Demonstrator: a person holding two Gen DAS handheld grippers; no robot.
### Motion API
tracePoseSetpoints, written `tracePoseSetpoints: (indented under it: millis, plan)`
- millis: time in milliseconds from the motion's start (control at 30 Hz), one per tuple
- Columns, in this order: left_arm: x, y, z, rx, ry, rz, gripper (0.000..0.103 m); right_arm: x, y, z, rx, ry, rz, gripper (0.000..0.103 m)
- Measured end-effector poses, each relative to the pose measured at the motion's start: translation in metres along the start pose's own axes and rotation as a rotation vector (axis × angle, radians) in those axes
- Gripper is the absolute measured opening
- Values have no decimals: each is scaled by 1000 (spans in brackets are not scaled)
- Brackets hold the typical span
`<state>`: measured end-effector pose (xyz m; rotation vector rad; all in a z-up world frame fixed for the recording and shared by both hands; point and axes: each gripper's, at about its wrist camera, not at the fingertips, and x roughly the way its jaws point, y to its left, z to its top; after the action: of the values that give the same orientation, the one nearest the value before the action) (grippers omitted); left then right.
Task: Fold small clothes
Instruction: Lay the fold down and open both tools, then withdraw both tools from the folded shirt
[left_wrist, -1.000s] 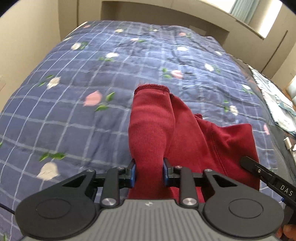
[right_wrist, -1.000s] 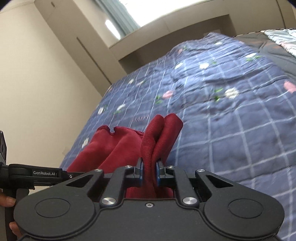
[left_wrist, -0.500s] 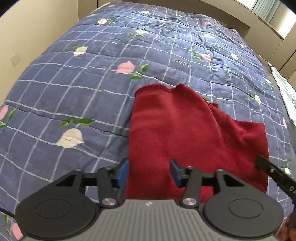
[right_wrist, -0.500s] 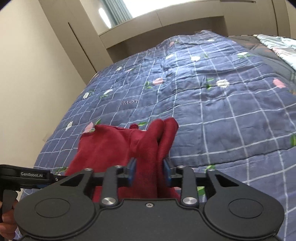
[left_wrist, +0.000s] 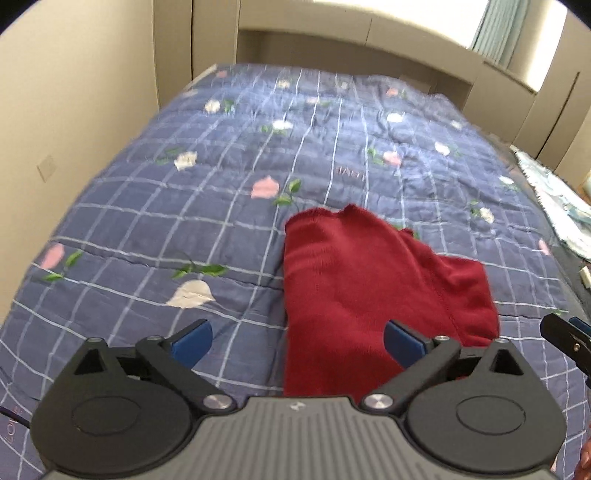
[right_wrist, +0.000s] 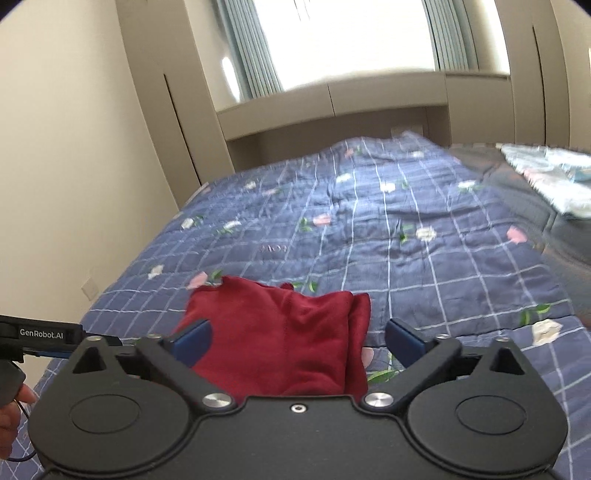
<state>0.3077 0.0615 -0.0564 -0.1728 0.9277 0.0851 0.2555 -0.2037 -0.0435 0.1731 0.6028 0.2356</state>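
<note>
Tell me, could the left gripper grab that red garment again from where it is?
Probably yes. The left gripper has just been opening and stands wide, with the red garment lying loose on the quilt directly ahead, nothing between them.

Bed and room
A blue checked quilt with pink and white flowers (left_wrist: 229, 206) covers the bed; pale blue curtains (right_wrist: 255, 55) flank a bright window (right_wrist: 343, 37).

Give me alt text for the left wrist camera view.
A dark red garment lies folded on a blue checked floral quilt, released between the wide-open jaws of the left gripper, which have just been opening. The right gripper's tip shows at the right edge.
</note>
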Motion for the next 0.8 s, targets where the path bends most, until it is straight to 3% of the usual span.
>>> tracePoseSetpoints:
  millis: [300, 567, 800]
  plan:
    - [-66, 9, -56, 50, -148, 84, 103, -77, 28, -35, -36, -69, -36, 102]
    - [-104, 24, -113, 50, -165, 128, 103, -122, 39, -76, -73, -38, -54, 102]
    - [-123, 47, -151, -21, -198, 151, 103, -140, 36, -106, -79, 14, -55, 102]
